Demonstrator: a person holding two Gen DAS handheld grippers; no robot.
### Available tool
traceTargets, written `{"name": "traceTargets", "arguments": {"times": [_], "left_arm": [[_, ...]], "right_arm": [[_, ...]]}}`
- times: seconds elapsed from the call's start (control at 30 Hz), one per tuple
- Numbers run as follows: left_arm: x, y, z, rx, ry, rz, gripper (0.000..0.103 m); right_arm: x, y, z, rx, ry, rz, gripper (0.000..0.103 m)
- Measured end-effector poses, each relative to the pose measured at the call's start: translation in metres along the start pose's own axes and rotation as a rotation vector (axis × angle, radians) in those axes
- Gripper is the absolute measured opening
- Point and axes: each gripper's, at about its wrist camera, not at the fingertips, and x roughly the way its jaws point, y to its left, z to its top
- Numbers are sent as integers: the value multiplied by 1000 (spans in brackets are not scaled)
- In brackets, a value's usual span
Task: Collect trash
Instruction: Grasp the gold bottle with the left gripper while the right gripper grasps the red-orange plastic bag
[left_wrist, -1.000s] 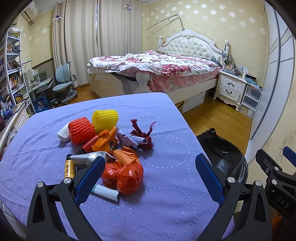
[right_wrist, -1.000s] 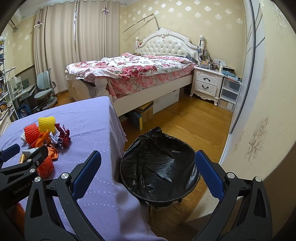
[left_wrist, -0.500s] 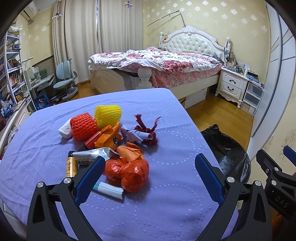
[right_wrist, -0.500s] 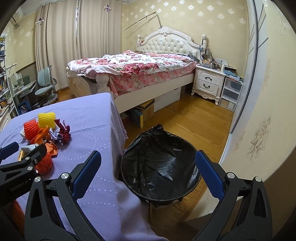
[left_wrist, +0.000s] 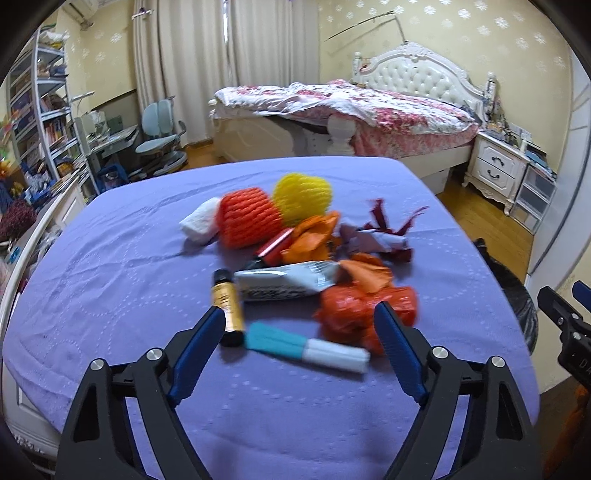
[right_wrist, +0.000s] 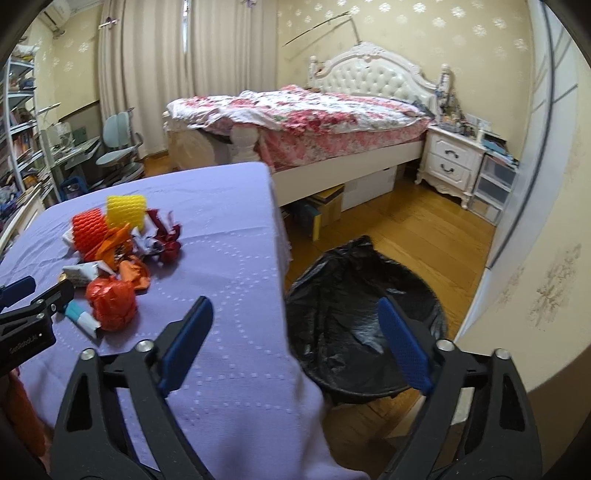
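Left tool (left_wrist: 299, 325) is spread wide and holds nothing, hovering over the near edge of the trash pile (left_wrist: 295, 258) on the purple surface (left_wrist: 110, 277). Right tool (right_wrist: 295, 332) is also wide and holds nothing, over the surface edge by the black-lined bin (right_wrist: 362, 325) on the floor.

Likely step: first pick. Teal-and-white tube (left_wrist: 306, 345) lies nearest, between the fingers. Drop straight down, straddle its short axis, and stay clear of the gold bottle (left_wrist: 226, 306) beside it. Close firmly; the tube looks liable to roll.
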Motion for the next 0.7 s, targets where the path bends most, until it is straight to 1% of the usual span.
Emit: {"name": "traceTargets", "arguments": {"times": [0.1,0.2,0.33,0.47,0.57,0.63,0.67,0.7], "left_arm": [[-1,18,-3,-29,13,29,82],[1,36,-4,-42,10,62,82],[6,60,-1,-61,11,87,82],[9,74,-4,-71,14,115,82],[14,87,-7,-90,31,118,82],[17,92,-9,-102,43,120,82],[18,94,-10,-109,49,118,82],[19,96,-11,-115,53,116,82]], "right_arm": [[3,14,2,-11,24,60,80],[1,34,4,-51,23,99,80],[4,62,7,-103,29,167,80],[9,84,7,-137,42,217,80],[13,100,7,-154,65,264,75],[17,108,6,-170,77,279,74],[18,112,5,-181,85,281,70],[22,116,4,-192,94,286,63]]}}
